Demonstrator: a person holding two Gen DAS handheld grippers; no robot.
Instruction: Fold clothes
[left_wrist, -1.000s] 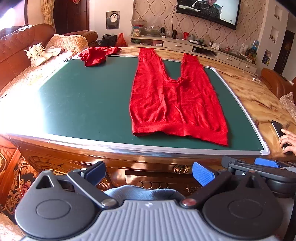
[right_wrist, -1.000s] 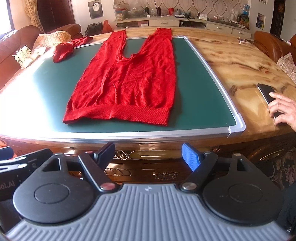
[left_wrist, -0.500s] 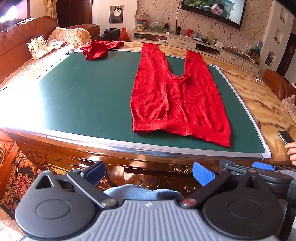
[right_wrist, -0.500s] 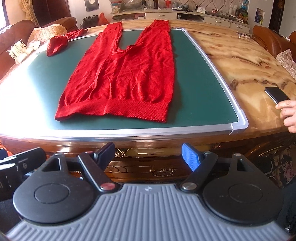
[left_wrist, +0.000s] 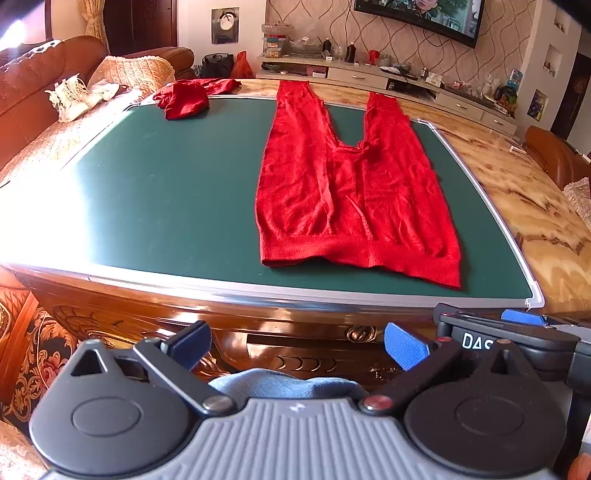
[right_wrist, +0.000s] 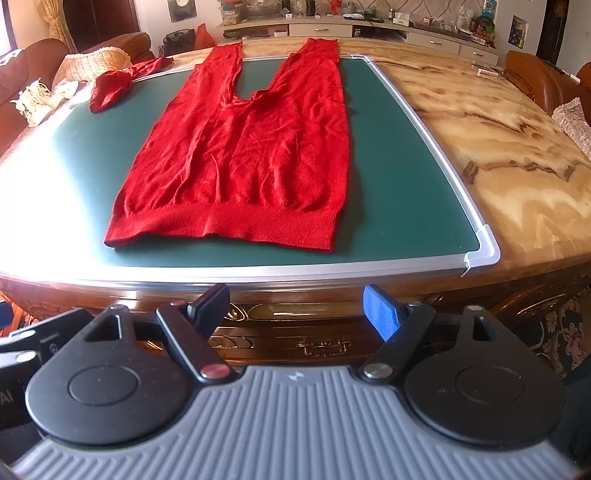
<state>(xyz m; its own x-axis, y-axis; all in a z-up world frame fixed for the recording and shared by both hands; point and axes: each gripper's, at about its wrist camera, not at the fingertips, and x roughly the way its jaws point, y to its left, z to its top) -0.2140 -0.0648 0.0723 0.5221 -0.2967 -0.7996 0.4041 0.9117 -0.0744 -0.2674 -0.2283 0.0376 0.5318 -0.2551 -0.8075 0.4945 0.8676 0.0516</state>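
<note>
A pair of red knit trousers (left_wrist: 351, 192) lies flat on the green mat (left_wrist: 166, 184), waistband toward me and both legs reaching to the far edge. It also shows in the right wrist view (right_wrist: 243, 155), on the mat (right_wrist: 399, 177). A second red garment (left_wrist: 184, 98) lies crumpled at the mat's far left corner, also seen in the right wrist view (right_wrist: 110, 88). My left gripper (left_wrist: 297, 345) is open and empty, below the table's front edge. My right gripper (right_wrist: 295, 308) is open and empty, also short of the table's front edge.
The mat sits on a marble-topped wooden table (right_wrist: 498, 129) with a carved front. A sofa with white shoes (left_wrist: 70, 98) stands at the left. A brown chair (right_wrist: 543, 81) stands at the far right. A cabinet with small items (left_wrist: 369, 74) lines the back wall.
Both grippers have moved closer to the table and a little higher. The hand and phone at the right have gone out of view. The trousers have not moved.
</note>
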